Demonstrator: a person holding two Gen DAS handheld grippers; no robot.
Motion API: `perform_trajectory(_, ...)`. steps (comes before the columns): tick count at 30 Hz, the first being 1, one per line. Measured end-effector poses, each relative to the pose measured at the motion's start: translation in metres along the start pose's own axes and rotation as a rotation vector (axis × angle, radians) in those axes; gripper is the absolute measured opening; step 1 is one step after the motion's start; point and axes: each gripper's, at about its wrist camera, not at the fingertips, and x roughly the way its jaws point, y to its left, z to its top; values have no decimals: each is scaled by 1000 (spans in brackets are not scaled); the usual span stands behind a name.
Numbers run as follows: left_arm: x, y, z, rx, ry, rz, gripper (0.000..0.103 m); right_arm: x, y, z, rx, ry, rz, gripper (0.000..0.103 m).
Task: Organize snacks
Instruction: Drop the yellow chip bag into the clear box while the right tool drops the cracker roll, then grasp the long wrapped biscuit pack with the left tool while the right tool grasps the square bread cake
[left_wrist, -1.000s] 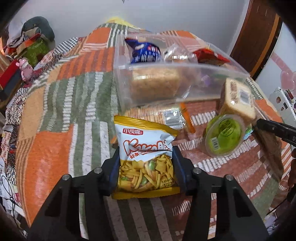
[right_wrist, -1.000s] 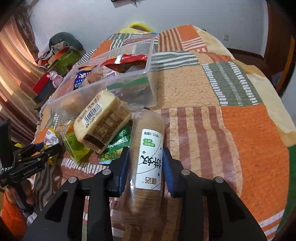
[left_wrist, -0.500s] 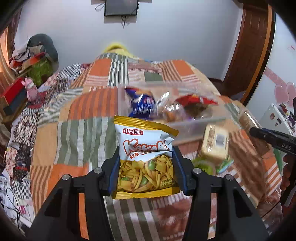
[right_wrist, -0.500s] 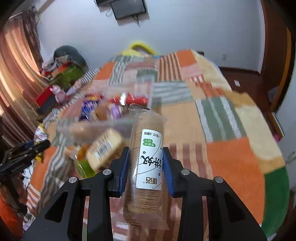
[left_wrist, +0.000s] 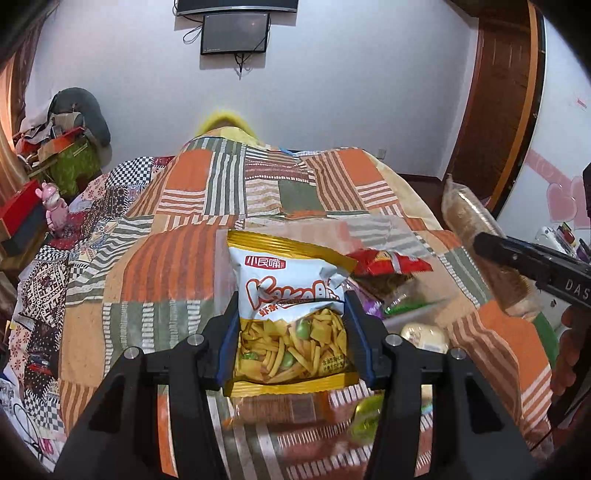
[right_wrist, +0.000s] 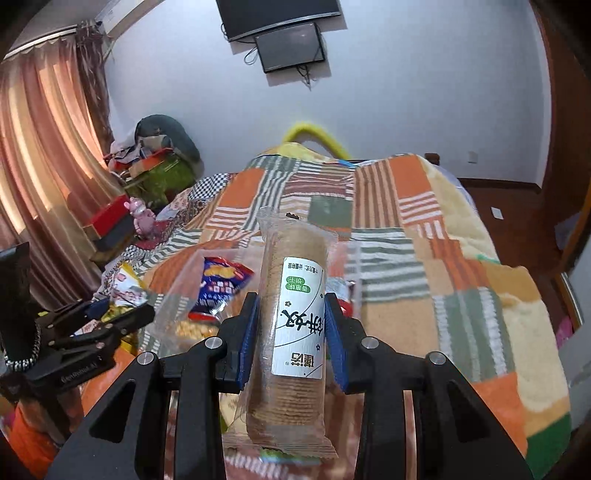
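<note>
Left tool (left_wrist: 291, 339) clamped on a snack bag (left_wrist: 291, 314), held upright, long axis running away from the tool, yellow top seam pointing forward and up toward the far wall. Just beyond and right of the left tool: clear plastic bin (left_wrist: 417, 314) on the patchwork bed (left_wrist: 177, 258), red packet (left_wrist: 388, 263) sticking out of it. Right tool (right_wrist: 291, 339) gripping a cracker sleeve (right_wrist: 293, 314) at mid-length, long axis straight along the fingers, crimped end pointing ahead, label text upside down. Ahead-left of the right tool, same bin (right_wrist: 177, 295), with a blue packet (right_wrist: 221, 280) inside. Both packs held up off the bed, just short of the bin.
</note>
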Motion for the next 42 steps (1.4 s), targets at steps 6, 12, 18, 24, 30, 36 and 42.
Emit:
perform_trajectory(6,24,6,12,-14,17,5,51,37,12,11,-36,36,29,31)
perform_trajectory(12,50,12,17,-2,43,19,51,67,16,13,-62,90,51,31)
perform_trajectory(18,74,20,17,-17,80,12,51,94,18,12,-81,148,56,32)
perform_trajectory(24,91,21,16,-22,115,14,52,106,18,9,-93,194,67,32)
perform_trajectory(30,93,20,12,-28,146,11,68,99,22,11,-116,193,54,36)
perform_trajectory(36,70,18,10,-22,120,20,73,76,25,15,-130,156,41,45)
perform_trajectory(42,40,18,5,-6,91,40,90,53,20,10,-113,137,42,57)
